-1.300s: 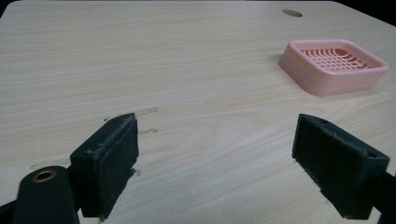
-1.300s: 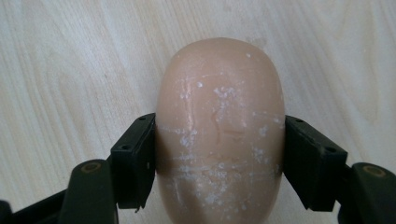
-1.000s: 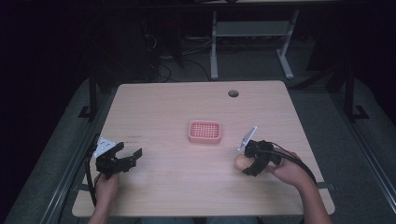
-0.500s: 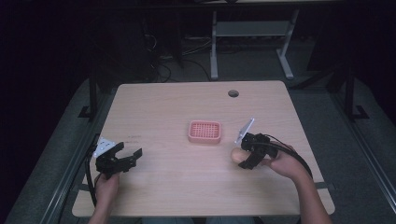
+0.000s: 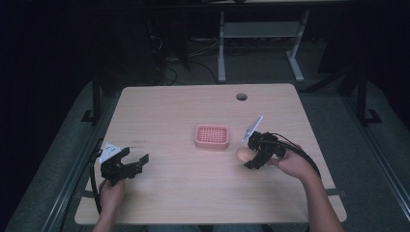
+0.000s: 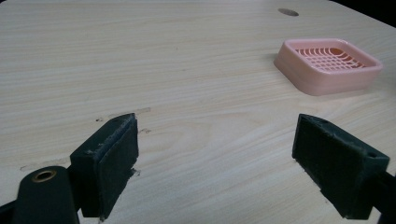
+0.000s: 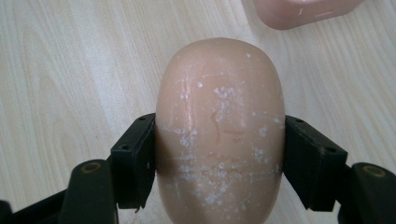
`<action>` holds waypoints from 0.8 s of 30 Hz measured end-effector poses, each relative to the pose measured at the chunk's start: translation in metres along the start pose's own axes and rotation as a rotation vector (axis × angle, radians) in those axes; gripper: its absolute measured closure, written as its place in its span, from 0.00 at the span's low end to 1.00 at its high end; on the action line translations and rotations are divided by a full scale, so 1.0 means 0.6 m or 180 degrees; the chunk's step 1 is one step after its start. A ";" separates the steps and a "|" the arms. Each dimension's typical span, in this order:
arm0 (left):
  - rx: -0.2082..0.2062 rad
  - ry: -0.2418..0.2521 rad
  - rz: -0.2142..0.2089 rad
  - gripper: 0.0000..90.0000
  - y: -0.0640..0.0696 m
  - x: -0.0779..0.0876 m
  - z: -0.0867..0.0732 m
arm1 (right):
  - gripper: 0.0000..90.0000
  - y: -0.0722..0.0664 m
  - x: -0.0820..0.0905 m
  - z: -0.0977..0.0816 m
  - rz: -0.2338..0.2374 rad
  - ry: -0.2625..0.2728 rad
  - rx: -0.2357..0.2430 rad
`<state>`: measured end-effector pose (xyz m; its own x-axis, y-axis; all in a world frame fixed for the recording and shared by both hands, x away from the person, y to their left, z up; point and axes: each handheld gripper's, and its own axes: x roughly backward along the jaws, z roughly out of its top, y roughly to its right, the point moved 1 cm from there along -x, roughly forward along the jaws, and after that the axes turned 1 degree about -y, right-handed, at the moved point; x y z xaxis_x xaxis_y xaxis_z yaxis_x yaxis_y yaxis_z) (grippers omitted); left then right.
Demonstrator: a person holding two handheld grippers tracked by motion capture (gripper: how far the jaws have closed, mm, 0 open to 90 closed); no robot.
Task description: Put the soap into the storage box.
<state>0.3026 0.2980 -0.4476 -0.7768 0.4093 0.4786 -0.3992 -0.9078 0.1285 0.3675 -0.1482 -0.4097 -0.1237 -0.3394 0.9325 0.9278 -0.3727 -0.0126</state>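
Note:
A tan oval bar of soap (image 7: 219, 126) with white flecks is clamped between the two black jaws of my right gripper (image 7: 219, 163). In the high view that soap (image 5: 243, 154) is held just right of the pink slotted soap dish (image 5: 212, 137) at the table's middle, with the right gripper (image 5: 252, 159) shut on it. The dish's corner (image 7: 299, 9) shows at the top of the right gripper view. My left gripper (image 5: 135, 162) rests open near the table's front left, its jaws wide apart with bare wood between them. The dish (image 6: 327, 65) lies far ahead to its right.
The light wooden table (image 5: 193, 111) has a round cable hole (image 5: 241, 96) at its back right. A person's hands hold both grippers from the near edge. Beyond the table stands a metal desk frame (image 5: 261, 38) on a dark floor.
My right gripper has carried the soap leftward and a little farther from the person, closer to the pink dish. The left gripper has stayed where it was.

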 end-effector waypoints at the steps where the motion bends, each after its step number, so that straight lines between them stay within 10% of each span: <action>1: 0.0002 0.0000 0.0001 0.16 0.000 0.000 0.000 | 0.35 0.001 0.000 0.000 0.0002 0.0003 -0.0005; 24: 0.0019 0.0015 -0.0013 0.16 -0.003 0.004 0.000 | 0.35 0.017 0.001 0.035 0.0030 0.0021 0.0038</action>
<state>0.3013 0.3005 -0.4467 -0.7775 0.4133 0.4741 -0.3993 -0.9067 0.1356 0.3843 -0.1339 -0.4014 -0.1172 -0.3485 0.9300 0.9331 -0.3593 -0.0170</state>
